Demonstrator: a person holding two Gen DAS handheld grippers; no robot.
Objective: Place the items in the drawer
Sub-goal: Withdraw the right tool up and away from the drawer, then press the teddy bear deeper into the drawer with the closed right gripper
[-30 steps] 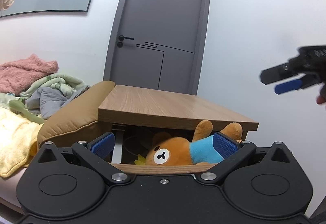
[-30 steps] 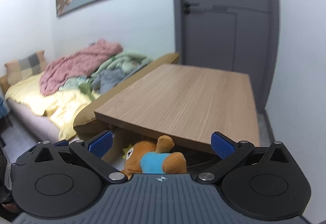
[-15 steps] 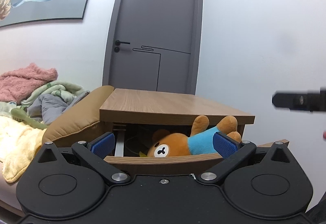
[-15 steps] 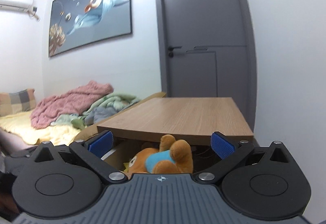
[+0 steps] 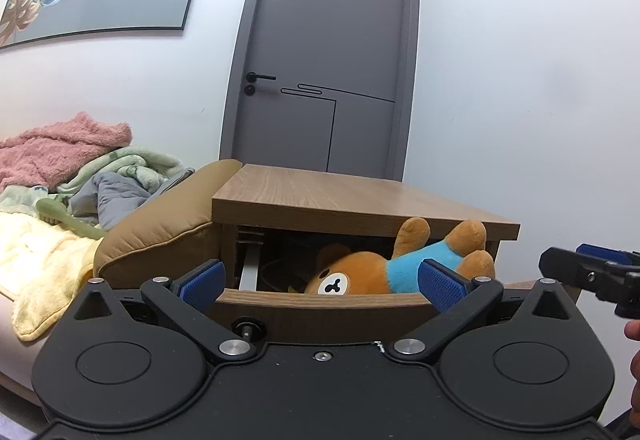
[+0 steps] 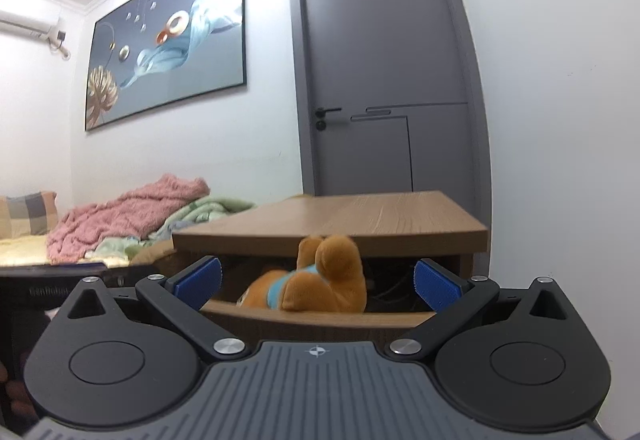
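Brown plush bear (image 5: 360, 272), blue shirt, lying in open drawer (image 5: 320, 306).

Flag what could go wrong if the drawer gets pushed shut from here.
1. The plush bear lies in the open drawer with its feet sticking up to the edge of the tabletop; closing would likely jam or pinch them.
2. Dark cables show behind the bear and may snag.
3. Both the left gripper and right gripper sit open at the drawer front; fingers could get caught.
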